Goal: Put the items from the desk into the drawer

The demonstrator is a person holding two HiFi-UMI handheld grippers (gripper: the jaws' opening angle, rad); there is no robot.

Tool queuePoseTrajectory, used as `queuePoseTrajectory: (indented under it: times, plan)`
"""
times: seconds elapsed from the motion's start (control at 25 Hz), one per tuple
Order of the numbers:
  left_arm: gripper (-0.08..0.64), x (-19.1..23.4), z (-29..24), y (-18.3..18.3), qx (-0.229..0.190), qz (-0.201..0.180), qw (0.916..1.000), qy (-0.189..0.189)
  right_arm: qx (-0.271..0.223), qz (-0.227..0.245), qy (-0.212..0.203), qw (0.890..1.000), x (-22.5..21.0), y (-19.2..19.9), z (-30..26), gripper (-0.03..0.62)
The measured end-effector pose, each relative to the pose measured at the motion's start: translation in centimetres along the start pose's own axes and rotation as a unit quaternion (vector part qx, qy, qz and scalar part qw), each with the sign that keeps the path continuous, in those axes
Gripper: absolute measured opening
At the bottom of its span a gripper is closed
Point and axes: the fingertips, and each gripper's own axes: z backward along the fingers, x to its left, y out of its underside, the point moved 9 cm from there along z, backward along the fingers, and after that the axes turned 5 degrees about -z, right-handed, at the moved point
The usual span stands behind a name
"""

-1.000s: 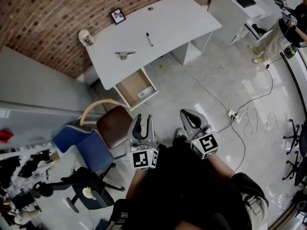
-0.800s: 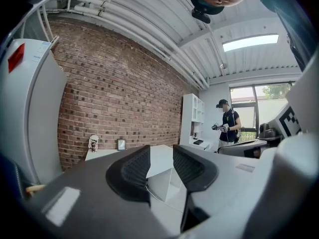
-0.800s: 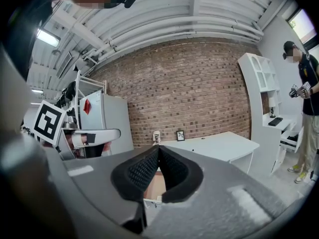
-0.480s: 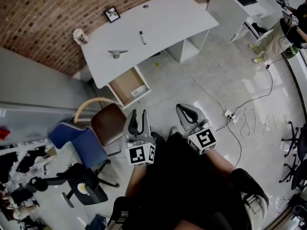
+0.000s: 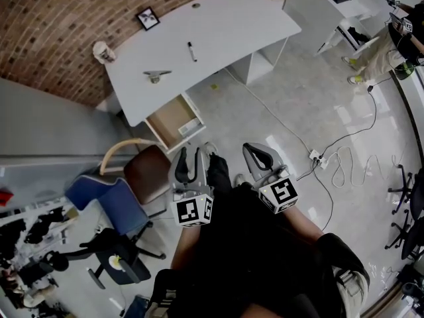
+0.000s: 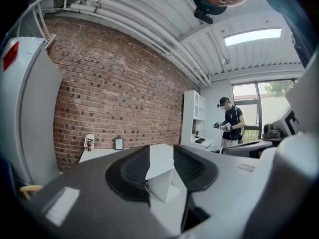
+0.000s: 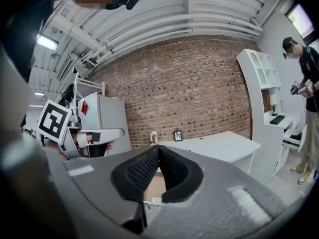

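Observation:
Far ahead in the head view stands the white desk (image 5: 232, 28). On it are a paper cup (image 5: 101, 50), a small picture frame (image 5: 147, 18), a black pen (image 5: 191, 50) and a metal clip-like object (image 5: 156, 76). Under its near edge the wooden drawer (image 5: 169, 114) is pulled out, with a white item (image 5: 191, 126) inside. My left gripper (image 5: 190, 163) is held in the air well short of the desk, open and empty (image 6: 160, 152). My right gripper (image 5: 262, 158) hangs beside it, its pads touching with nothing between them (image 7: 158, 149). The cup (image 7: 153, 136) and frame (image 7: 178, 135) show in the right gripper view.
A brown chair (image 5: 147, 171) and a blue chair (image 5: 109, 201) stand left of my path. Cables and a power strip (image 5: 319, 159) lie on the glossy floor at right. Another person (image 5: 391, 38) with grippers stands by a white shelf unit (image 7: 259, 83).
The desk and drawer have slid up and left in the head view as I step. A shoe has come into view between the grippers, which hold the same pose.

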Motion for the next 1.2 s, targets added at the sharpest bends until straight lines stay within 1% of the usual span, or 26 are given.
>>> queuePoseTrajectory:
  times: [0.24,0.56,0.92,1.08,1.2]
  plan:
    - [0.172,2.0,-4.8,0.2,0.006,0.003,0.9999,0.013,0.002,-0.001,0.010,1.000,-1.9,-1.0,-4.1,0.005]
    - [0.179,6.5,-12.3,-0.3,0.001,0.008,0.9997,0.024,0.002,0.007,0.022,1.000,-4.6,-3.6,-11.4,0.005]
    - [0.181,13.1,-20.0,-0.9,0.021,0.022,0.9990,0.033,0.004,0.010,0.042,0.999,-5.9,-7.2,-20.7,0.005]
    - [0.181,15.0,-22.6,-0.7,0.027,0.027,0.9984,0.043,0.004,0.006,0.051,0.999,-6.5,-7.7,-23.7,0.005]
    - [0.181,15.7,-24.4,-0.6,0.034,0.030,0.9978,0.048,0.007,0.004,0.055,0.998,-7.0,-8.1,-25.4,0.005]
